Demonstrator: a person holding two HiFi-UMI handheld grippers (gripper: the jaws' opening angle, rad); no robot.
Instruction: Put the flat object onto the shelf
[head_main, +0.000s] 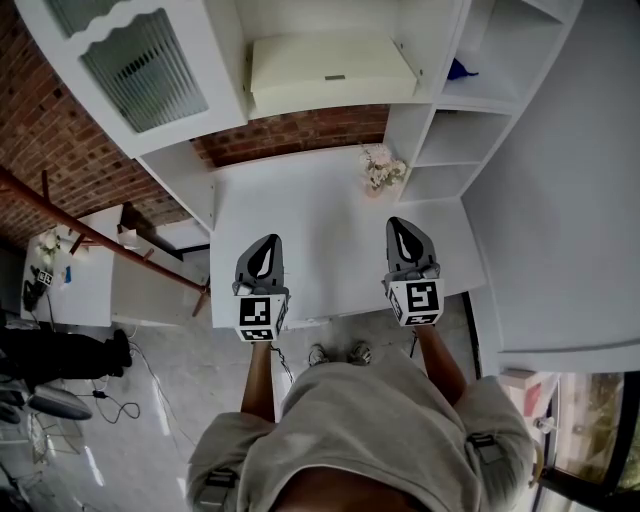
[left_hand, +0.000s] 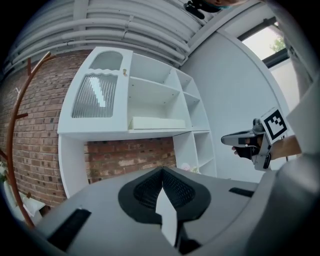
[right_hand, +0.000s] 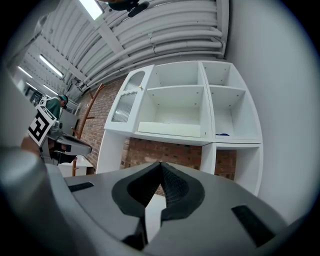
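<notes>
The flat object (head_main: 330, 70) is a cream slab lying on the lower shelf of the white wall unit (head_main: 225, 95), above the brick recess. It also shows in the left gripper view as the flat object (left_hand: 156, 123) and in the right gripper view as the flat object (right_hand: 170, 130). My left gripper (head_main: 264, 245) and right gripper (head_main: 403, 230) hover side by side over the white desk (head_main: 330, 270), well short of the shelf. Both are shut with nothing between their jaws. The left gripper (left_hand: 163, 170) and the right gripper (right_hand: 161, 164) point about level toward the unit.
A small bunch of flowers (head_main: 383, 170) stands at the desk's back right. A blue item (head_main: 460, 70) lies in a right-hand compartment. A glass-fronted cabinet door (head_main: 145, 65) is at the left, a white wall (head_main: 560, 200) at the right, and cables lie on the floor (head_main: 120, 405).
</notes>
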